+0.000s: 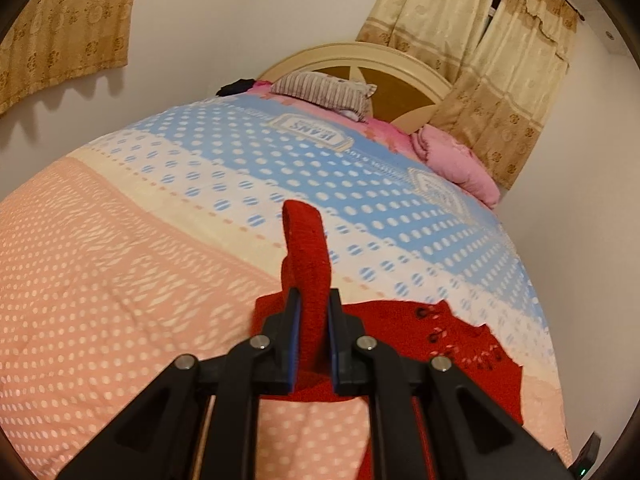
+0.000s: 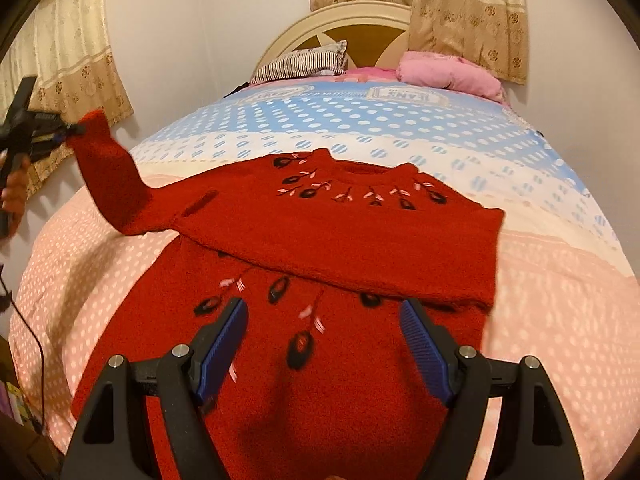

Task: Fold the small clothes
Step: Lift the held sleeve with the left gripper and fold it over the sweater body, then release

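A small red knitted sweater (image 2: 340, 240) with dark and pink embroidered flowers lies on the bed. Its right sleeve is folded across the chest. My left gripper (image 1: 314, 300) is shut on the cuff of the left sleeve (image 1: 306, 248) and holds it up off the bed. In the right wrist view that left gripper (image 2: 74, 130) shows at the far left, a hand behind it, the sleeve (image 2: 110, 176) stretched up from the shoulder. My right gripper (image 2: 324, 308) hangs open above the sweater's lower body, nothing between its blue pads.
The bedspread (image 2: 540, 300) is dotted, pink near me and blue farther off. A striped pillow (image 2: 304, 62) and a pink quilt (image 2: 452, 72) lie by the headboard (image 2: 360, 16). Curtains hang on both sides. A black cable (image 2: 40, 352) runs at the left edge.
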`<state>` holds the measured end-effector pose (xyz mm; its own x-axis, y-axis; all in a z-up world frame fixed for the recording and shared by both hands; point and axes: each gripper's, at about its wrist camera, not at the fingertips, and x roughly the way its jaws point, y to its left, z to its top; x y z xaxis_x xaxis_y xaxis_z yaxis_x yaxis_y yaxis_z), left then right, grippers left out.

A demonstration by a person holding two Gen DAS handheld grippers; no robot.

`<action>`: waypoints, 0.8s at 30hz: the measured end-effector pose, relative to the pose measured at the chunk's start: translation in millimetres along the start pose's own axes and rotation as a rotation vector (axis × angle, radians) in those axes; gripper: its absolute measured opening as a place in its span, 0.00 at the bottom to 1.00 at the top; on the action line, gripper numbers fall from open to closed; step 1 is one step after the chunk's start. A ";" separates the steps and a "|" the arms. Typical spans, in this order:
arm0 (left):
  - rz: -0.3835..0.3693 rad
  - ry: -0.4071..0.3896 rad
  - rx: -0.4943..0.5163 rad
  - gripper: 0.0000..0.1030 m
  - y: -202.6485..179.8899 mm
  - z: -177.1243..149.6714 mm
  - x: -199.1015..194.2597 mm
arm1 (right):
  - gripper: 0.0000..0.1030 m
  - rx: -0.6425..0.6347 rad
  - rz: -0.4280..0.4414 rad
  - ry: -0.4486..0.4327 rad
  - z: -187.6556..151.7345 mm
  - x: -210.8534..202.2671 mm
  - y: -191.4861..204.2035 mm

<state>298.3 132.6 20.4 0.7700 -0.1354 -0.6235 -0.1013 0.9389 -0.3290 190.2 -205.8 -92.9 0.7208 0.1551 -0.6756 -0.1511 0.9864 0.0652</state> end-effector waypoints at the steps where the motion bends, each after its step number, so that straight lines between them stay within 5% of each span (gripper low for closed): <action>1: -0.007 -0.005 0.003 0.12 -8.0 1.1 -1.5 | 0.76 -0.001 -0.005 -0.003 -3.4 -3.7 -2.2; 24: -0.138 -0.032 0.096 0.12 -150.4 4.9 -5.2 | 0.76 0.059 -0.007 -0.006 -64.1 -42.8 -44.6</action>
<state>312.6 -6.3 76.6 0.7921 -0.2568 -0.5538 0.0664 0.9381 -0.3400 122.7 -259.9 -114.0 0.7256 0.1481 -0.6720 -0.1062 0.9890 0.1033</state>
